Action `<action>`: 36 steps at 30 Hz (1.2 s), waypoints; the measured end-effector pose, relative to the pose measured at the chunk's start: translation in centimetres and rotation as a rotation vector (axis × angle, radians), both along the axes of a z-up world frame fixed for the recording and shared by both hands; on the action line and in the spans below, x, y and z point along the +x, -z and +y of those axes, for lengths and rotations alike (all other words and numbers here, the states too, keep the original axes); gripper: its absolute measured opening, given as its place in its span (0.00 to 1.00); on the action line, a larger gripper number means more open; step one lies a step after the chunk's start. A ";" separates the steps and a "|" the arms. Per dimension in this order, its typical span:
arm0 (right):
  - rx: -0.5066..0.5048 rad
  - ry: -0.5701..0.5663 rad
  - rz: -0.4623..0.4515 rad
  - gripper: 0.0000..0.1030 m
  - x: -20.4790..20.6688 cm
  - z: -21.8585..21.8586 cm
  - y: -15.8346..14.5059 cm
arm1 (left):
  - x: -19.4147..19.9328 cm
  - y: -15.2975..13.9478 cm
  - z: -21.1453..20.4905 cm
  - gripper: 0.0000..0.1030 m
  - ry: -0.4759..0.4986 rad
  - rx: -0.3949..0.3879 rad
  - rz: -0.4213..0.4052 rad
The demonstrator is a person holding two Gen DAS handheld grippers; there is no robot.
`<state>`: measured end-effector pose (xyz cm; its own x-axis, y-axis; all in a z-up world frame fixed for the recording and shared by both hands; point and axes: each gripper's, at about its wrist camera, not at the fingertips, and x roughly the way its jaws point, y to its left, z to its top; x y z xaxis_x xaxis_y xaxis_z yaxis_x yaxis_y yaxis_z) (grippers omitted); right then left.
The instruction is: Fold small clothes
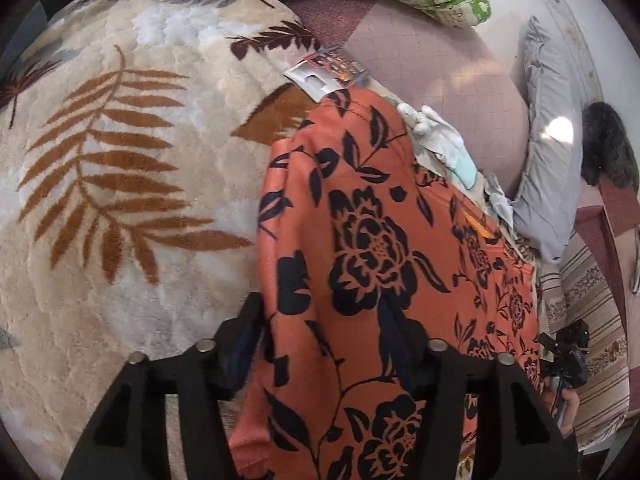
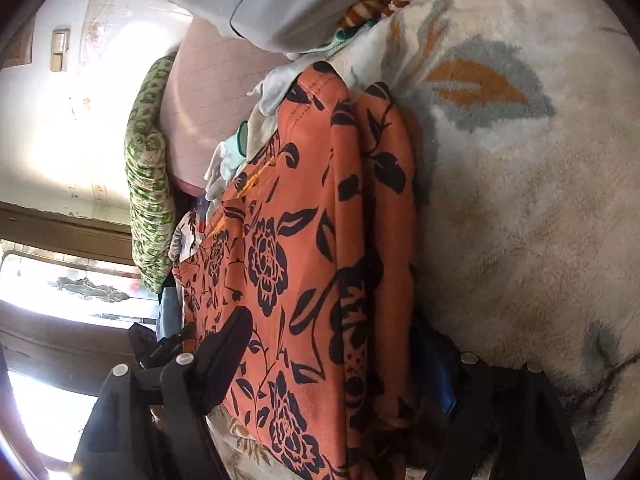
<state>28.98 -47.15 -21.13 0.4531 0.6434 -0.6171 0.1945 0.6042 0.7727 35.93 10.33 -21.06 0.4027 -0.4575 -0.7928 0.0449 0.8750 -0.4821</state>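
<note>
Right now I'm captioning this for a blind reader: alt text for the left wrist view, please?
An orange garment with black flowers lies between the two fingers of the left claw, on a cream plush blanket with brown fern leaves. Beyond it lie a printed card, small white clothes and a grey pillow.

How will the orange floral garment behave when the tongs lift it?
The orange floral garment will probably go floppy: it already lies in soft folds on the fleece blanket. It looks light and thin. Its folded layers may slide apart.
</note>
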 end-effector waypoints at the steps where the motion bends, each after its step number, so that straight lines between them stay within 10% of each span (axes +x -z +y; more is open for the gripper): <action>1: -0.018 -0.009 0.003 0.64 0.1 0.1 -0.1 | 0.0 -0.1 -0.5 0.48 -0.011 0.037 -0.001; 2: -0.027 -0.019 0.016 0.39 0.2 0.1 0.0 | 0.0 -0.1 -0.7 0.13 -0.020 0.092 0.001; 6: -0.104 -0.033 0.048 0.20 0.2 0.8 -0.8 | 0.2 -0.5 -0.1 0.12 -0.046 0.058 0.042; 20: -0.117 -0.070 -0.071 0.05 -7.6 1.8 -13.1 | -11.0 -13.0 -0.6 0.12 0.013 0.155 -0.110; 25: -0.079 -0.070 -0.043 0.19 -12.8 1.9 -10.5 | -13.0 -7.8 2.1 0.13 -0.043 0.152 -0.005; 27: -0.089 -0.020 -0.044 0.66 -12.7 1.7 -8.9 | -12.3 -5.9 3.2 0.13 -0.083 0.147 0.026; 36: -0.163 -0.053 0.013 0.68 -2.3 2.5 -3.6 | -8.3 -3.7 3.8 0.14 -0.097 0.176 0.057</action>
<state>26.64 -44.62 -17.54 0.4126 0.5569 -0.7209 0.1682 0.7312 0.6611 27.64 14.14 -17.32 0.3905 -0.2713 -0.8797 -0.0666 0.9448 -0.3209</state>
